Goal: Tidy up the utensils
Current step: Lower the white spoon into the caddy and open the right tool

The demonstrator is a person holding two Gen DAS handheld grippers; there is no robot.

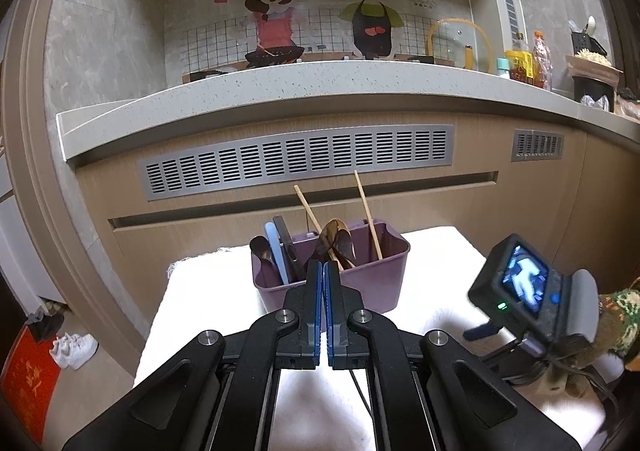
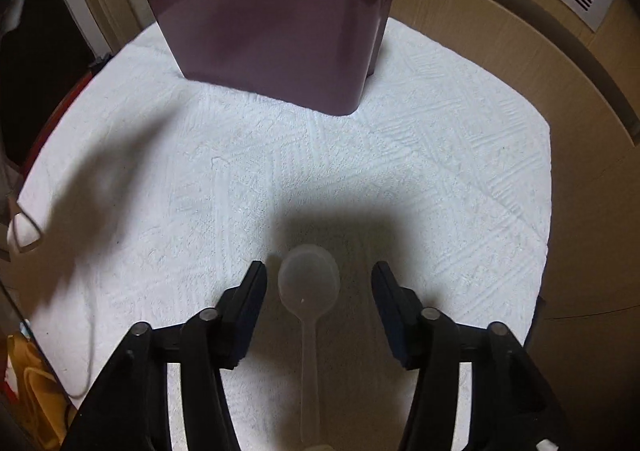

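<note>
My right tongs (image 2: 318, 283) gape wide astride the translucent plastic spoon (image 2: 309, 287) lying low-centre on the towel-covered surface (image 2: 440, 171), ready to pinch it, while my left tongs (image 1: 323, 271) idle closed, empty, before the purple utensil caddy (image 1: 360, 283).

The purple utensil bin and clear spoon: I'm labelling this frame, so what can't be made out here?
- Purple bin interior: the right wrist view sees only its outer wall; the left gripper covers part of it in the left wrist view.
- Clear spoon: its handle end is cut off by the bottom edge of the right wrist view, between the open right gripper fingers.
- Utensil tops: cropped by the top edge of the right wrist view.
</note>
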